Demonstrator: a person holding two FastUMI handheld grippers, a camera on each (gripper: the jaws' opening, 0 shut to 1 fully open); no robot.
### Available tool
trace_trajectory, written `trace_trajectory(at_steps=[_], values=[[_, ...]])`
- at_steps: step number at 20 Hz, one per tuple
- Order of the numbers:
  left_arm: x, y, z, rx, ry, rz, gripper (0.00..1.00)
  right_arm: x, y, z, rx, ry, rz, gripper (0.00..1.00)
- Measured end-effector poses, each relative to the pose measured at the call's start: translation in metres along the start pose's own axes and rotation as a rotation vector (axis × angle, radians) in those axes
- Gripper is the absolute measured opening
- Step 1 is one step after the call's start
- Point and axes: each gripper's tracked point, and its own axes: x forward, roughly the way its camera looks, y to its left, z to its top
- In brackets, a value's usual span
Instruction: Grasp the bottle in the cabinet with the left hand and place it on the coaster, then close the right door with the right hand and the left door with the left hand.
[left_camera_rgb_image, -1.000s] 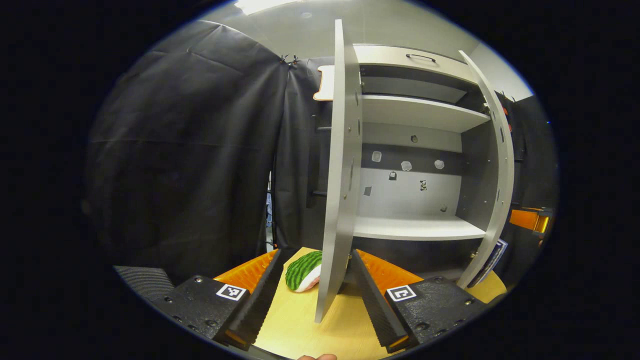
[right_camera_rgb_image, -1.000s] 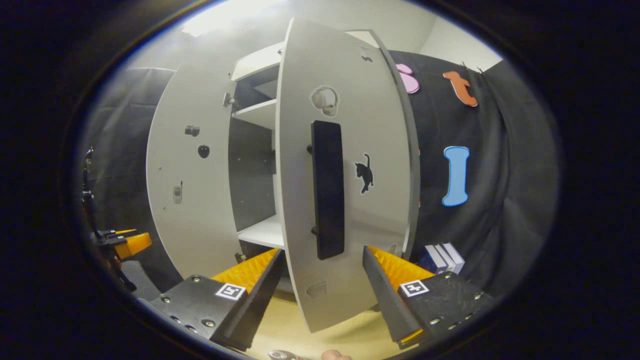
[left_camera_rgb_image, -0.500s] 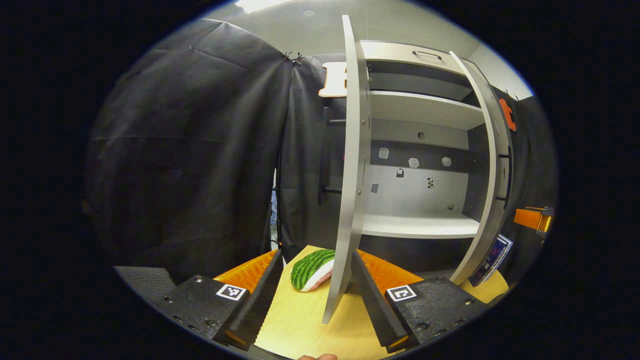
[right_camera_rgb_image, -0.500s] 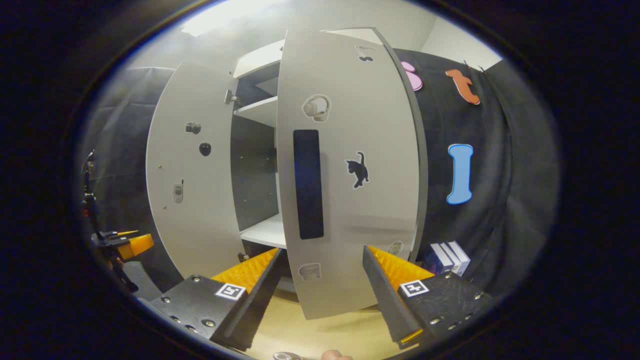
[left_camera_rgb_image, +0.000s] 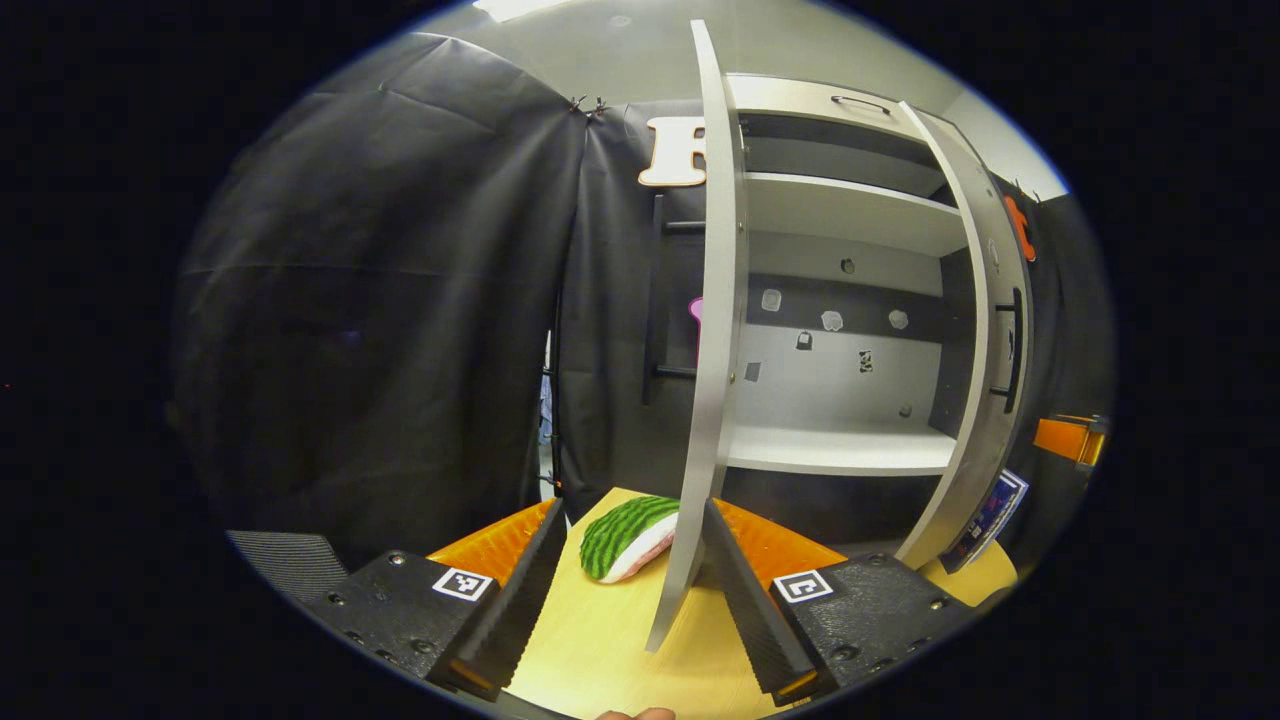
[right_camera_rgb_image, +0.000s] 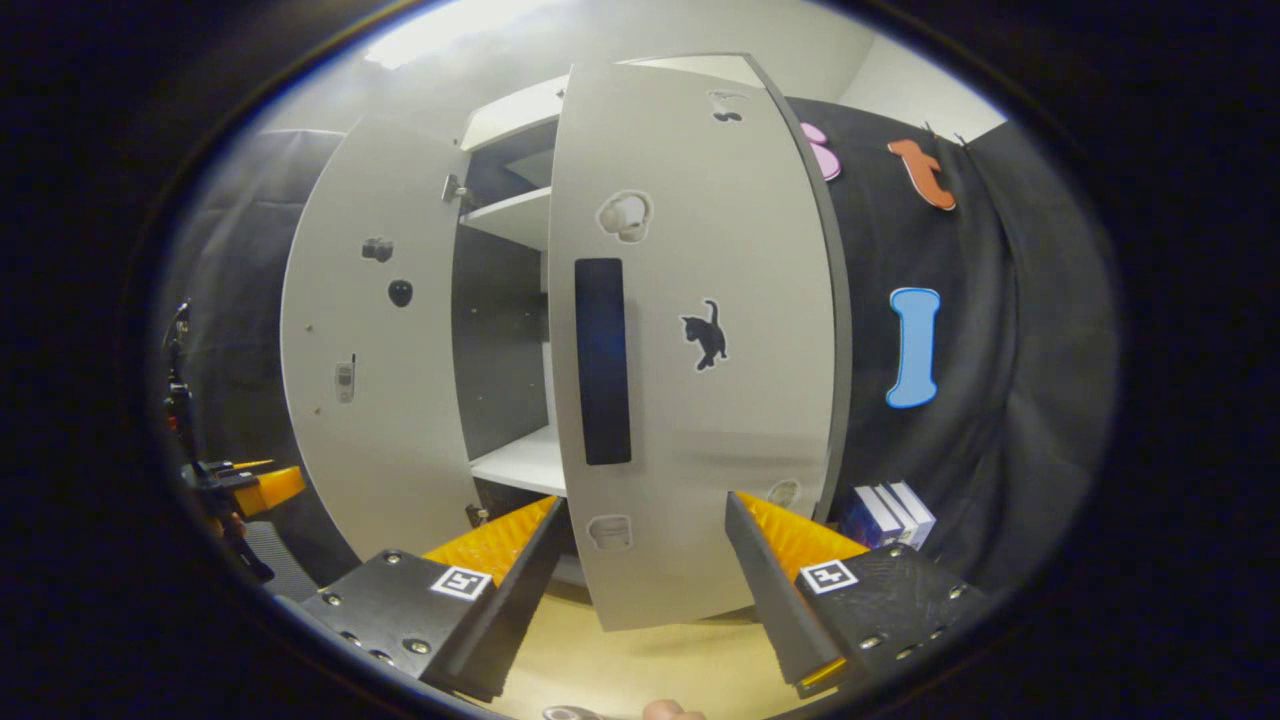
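Note:
The white cabinet (left_camera_rgb_image: 840, 210) stands on the table with both doors partly open and bare shelves (left_camera_rgb_image: 830, 450). In the left gripper view the left door (left_camera_rgb_image: 712, 300) is seen edge-on, and its lower corner sits between the fingers of my open left gripper (left_camera_rgb_image: 630, 600), close to the right finger (left_camera_rgb_image: 745, 600). The right door (left_camera_rgb_image: 985, 300) stands beyond, its handle side turned toward me. In the right gripper view the right door (right_camera_rgb_image: 700, 330) with its black handle (right_camera_rgb_image: 603, 360) faces me, its lower edge between the fingers of my open right gripper (right_camera_rgb_image: 640, 590). The left door (right_camera_rgb_image: 370, 350) shows its inner face.
A watermelon-slice toy (left_camera_rgb_image: 625, 535) lies on the wooden table (left_camera_rgb_image: 590, 640) just left of the left door. Books (right_camera_rgb_image: 890, 512) stand beside the cabinet's right side. My left gripper (right_camera_rgb_image: 250, 490) is seen at the far left of the right gripper view.
The right door has swung toward the cabinet, its handle face now turned to the left gripper view. The left door's edge has shifted slightly right between the left fingers.

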Motion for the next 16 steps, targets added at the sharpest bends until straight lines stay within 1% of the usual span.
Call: trace_trajectory(at_steps=[1, 2, 7, 8, 9, 10, 16], values=[[0.001, 0.001, -0.001, 0.001, 0.001, 0.000, 0.87, 0.001, 0.000, -0.001, 0.001, -0.001, -0.004, 0.93], [0.002, 0.002, -0.002, 0.002, 0.002, 0.000, 0.87, 0.001, -0.001, 0.000, 0.003, -0.001, -0.006, 0.96], [0.010, 0.007, -0.003, -0.005, 0.003, 0.005, 0.87, 0.002, -0.001, -0.001, 0.006, -0.005, -0.023, 0.96], [0.011, 0.007, -0.003, -0.008, 0.003, 0.006, 0.87, 0.002, -0.001, -0.001, 0.006, -0.005, -0.026, 0.93], [0.012, 0.009, -0.004, -0.008, 0.003, 0.008, 0.87, 0.003, -0.001, -0.002, 0.007, -0.005, -0.028, 0.96], [0.014, 0.012, -0.004, -0.008, 0.004, 0.013, 0.87, 0.003, -0.002, -0.002, 0.008, -0.006, -0.030, 0.93], [0.021, 0.018, -0.007, -0.009, 0.019, 0.024, 0.87, 0.004, -0.002, -0.004, 0.008, -0.001, -0.035, 0.93]])
